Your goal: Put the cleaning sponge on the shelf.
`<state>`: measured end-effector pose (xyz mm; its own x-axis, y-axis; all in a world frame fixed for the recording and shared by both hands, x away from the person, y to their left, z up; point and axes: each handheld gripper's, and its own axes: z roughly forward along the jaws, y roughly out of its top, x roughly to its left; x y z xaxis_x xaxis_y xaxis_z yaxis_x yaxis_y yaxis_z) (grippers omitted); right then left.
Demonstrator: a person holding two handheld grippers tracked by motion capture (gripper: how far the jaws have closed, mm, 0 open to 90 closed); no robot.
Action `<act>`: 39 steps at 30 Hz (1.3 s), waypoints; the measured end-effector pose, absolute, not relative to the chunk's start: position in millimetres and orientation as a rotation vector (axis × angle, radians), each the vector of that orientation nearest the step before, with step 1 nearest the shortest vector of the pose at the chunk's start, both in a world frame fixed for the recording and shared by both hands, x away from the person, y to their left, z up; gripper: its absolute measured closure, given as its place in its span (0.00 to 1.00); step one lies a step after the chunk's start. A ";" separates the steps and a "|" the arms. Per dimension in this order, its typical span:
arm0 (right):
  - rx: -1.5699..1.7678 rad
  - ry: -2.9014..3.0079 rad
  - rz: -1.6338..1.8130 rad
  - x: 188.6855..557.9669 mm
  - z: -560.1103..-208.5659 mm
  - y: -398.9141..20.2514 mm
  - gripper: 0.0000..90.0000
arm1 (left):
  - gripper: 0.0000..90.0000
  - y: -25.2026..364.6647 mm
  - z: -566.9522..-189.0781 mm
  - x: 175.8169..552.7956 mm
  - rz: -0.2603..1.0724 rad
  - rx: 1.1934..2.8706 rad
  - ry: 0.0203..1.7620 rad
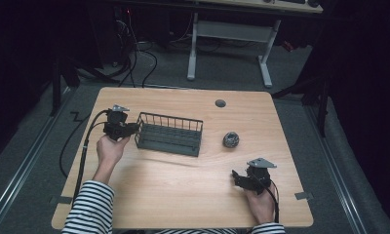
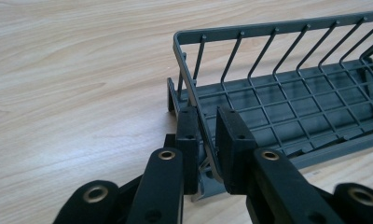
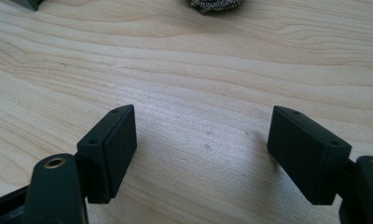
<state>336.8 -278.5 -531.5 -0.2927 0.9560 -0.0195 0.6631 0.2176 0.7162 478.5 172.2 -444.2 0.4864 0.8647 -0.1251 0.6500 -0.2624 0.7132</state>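
Clearly the left gripper (image 2: 207,140) pinches only the wire basket (image 1: 169,133)'s thin end rim (left-centre, high view); it could twist loose. Right gripper (image 3: 201,154) gapes, idle.

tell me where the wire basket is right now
In the high view the wire basket sits left of centre on the table, its left end wall clamped by the left tool; a small grey ball lies to its right.

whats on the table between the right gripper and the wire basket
Nothing: in the high view the stretch from the right gripper to the wire basket is bare wood. The steel-wool ball sits off to the side.
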 end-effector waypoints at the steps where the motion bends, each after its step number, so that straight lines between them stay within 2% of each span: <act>1: 1.492 2.035 0.841 336.8 -531.5 -278.5 0.27 | 0.88 170.8 -444.0 476.3 0.377 2.012 1.243; 25: 1.493 2.035 0.842 336.8 -531.5 -278.5 0.27 | 0.84 146.6 -446.9 439.8 0.337 2.005 1.175; 26: 1.493 2.035 0.841 336.8 -531.5 -278.5 0.27 | 0.78 147.2 -447.1 439.7 0.333 2.000 1.176; 27: 1.493 2.035 0.841 336.8 -531.5 -278.5 0.27 | 0.78 147.5 -447.4 439.5 0.334 1.989 1.181; 28: 1.493 2.035 0.842 336.8 -531.5 -278.4 0.27 | 0.65 148.1 -447.4 439.4 0.337 1.985 1.185; 29: 1.493 2.035 0.842 336.8 -531.5 -278.4 0.27 | 0.65 148.7 -447.3 439.1 0.343 1.978 1.189; 31: 1.493 2.035 0.842 336.8 -531.5 -278.5 0.27 | 0.53 150.9 -446.4 438.4 0.345 1.962 1.189; 33: 1.493 2.035 0.842 336.8 -531.5 -278.4 0.27 | 0.46 155.0 -444.9 437.8 0.339 1.936 1.199; 39: 1.493 2.035 0.842 336.8 -531.5 -278.5 0.27 | 0.39 170.0 -436.7 430.3 0.354 1.883 1.184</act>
<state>336.8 -278.5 -531.5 -0.2924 0.9561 -0.0192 0.6633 0.2172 0.7162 430.3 170.0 -436.7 0.5091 0.8385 -0.1944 0.5943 -0.1791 0.7840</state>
